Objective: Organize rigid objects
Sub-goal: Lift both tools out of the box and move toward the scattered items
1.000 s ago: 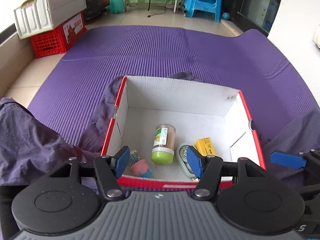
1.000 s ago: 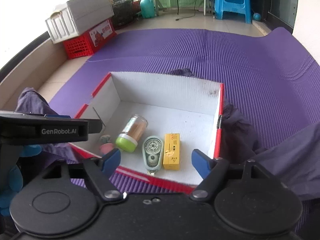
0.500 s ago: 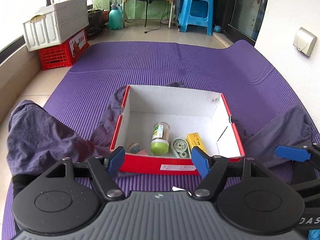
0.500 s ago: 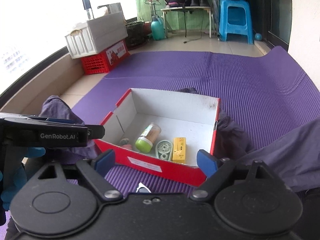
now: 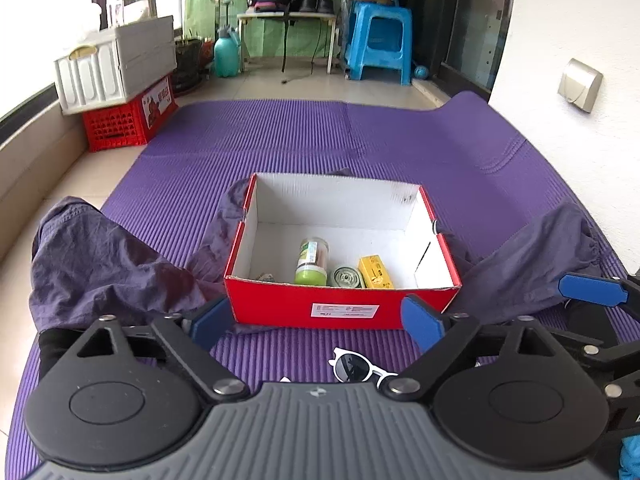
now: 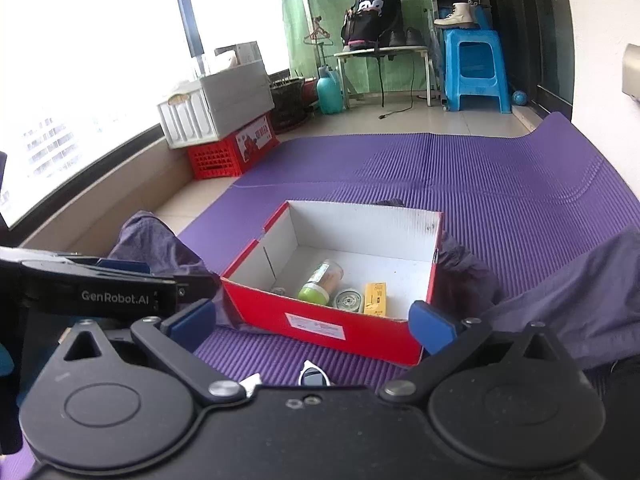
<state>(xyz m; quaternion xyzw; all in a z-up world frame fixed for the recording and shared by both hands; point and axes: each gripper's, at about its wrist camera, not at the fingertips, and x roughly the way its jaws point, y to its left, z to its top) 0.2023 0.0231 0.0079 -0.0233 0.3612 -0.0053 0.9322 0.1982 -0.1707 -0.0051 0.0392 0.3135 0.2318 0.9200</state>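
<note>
A big purple mat [image 5: 400, 148] with thin ridges covers the floor. Soft, wrinkly dark cloth [image 5: 104, 260] lies on it at both sides of a cardboard box [image 5: 344, 308]. The box is red outside, white inside and has no lid. Along its near wall lie a round jar with a green cap [image 5: 312, 264], a round tape roller [image 5: 347, 278] and a little yellow box [image 5: 374, 272]. White sunglasses [image 5: 358, 368] with dark lenses lie on the mat, just in front of the box. The left gripper [image 5: 316, 322] and right gripper [image 6: 312, 326] are opening wide, with blue pads. Nothing is held between them.
</note>
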